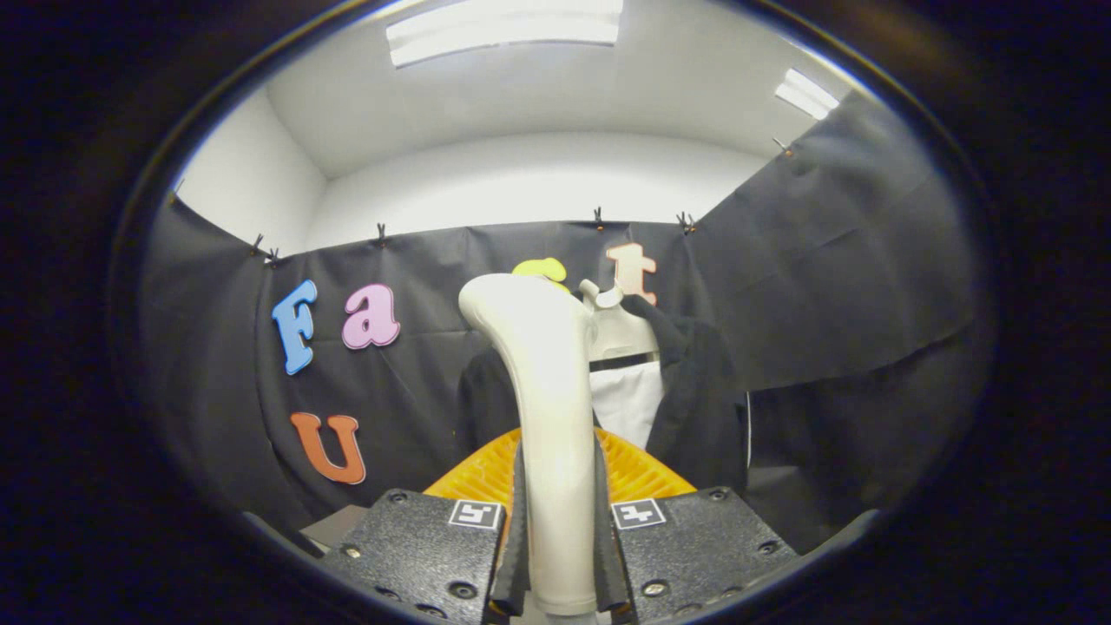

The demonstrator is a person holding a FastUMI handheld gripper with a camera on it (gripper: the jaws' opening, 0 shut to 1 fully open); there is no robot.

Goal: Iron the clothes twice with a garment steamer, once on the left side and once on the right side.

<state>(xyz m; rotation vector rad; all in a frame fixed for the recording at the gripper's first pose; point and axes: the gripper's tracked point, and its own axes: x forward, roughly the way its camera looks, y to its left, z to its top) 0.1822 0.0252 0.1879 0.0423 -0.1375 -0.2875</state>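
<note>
Both fingers of the hand-held gripper (555, 555) clamp the steamer (542, 391), blocking the dark jacket (694, 408) beyond.

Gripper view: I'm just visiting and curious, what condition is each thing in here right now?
Gripper: shut on the steamer handle, a finger pressing each side.
Steamer handle: upright between the fingers, curving at its top.
Orange ribbed part: just behind the handle, partly hidden by it.
Dark jacket: hanging on a hanger beyond the fingers, front open over a white panel.
Hanger: on the booth wall, carrying the jacket.
Ceiling lights: on.
</note>
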